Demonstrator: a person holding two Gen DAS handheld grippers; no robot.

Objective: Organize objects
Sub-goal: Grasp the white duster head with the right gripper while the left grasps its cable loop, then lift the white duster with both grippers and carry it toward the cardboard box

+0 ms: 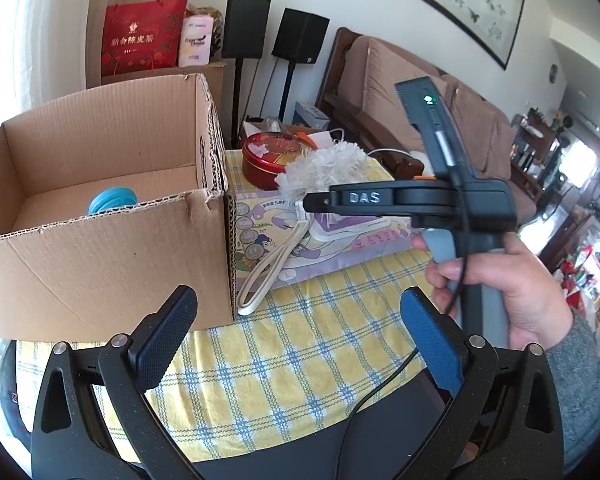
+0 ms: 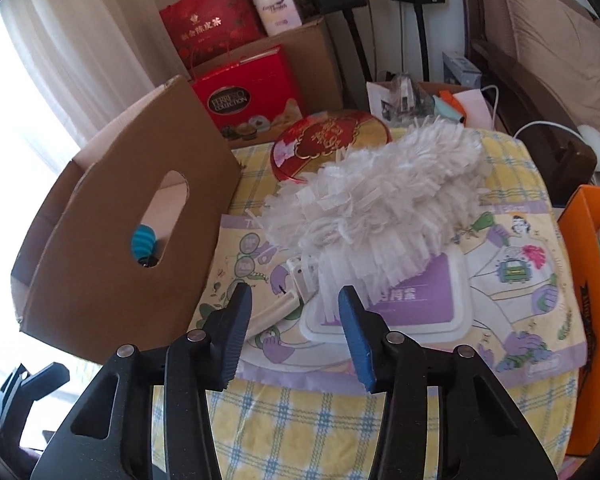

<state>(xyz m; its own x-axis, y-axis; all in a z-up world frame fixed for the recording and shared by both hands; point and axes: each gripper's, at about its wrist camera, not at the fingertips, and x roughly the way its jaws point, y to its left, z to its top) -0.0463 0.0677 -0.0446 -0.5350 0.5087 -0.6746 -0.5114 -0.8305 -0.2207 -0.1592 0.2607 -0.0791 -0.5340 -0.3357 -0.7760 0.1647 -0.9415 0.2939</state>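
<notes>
**Duster on the wipes pack, both grippers empty**

A white fluffy duster (image 2: pixel 374 204) lies across a flat pack of wipes (image 2: pixel 512 280) printed with cartoon figures. Its fringed head covers much of the pack's white lid, and its pale looped handle (image 1: pixel 266 268) runs off the pack's near edge toward the table's edge. The pack rests on a table covered with a yellow and blue checked cloth (image 1: pixel 284 364).

The right gripper (image 2: pixel 294 312) hangs just over the near end of the duster, where the handle meets the head. Its blue-padded fingers (image 2: pixel 356 336) stand at a middling gap, one on each side of the handle's base, and nothing is pressed between them. From the left wrist view the right gripper's black body reaches over the duster from the right, held by a hand (image 1: pixel 512 280) in a grey sleeve.

The left gripper (image 1: pixel 298 332) is held lower over the cloth near the table's front, fingers spread wide with nothing between them.

To the left of the pack, touching its edge, stands an open cardboard box (image 1: pixel 112 256) with a cut-out grip hole in its end wall. Inside it lies a blue ribbed object (image 1: pixel 112 200). Behind the duster sits a round red tin (image 2: pixel 328 142). An orange box (image 2: pixel 588 280) stands at the right edge of the table.
</notes>
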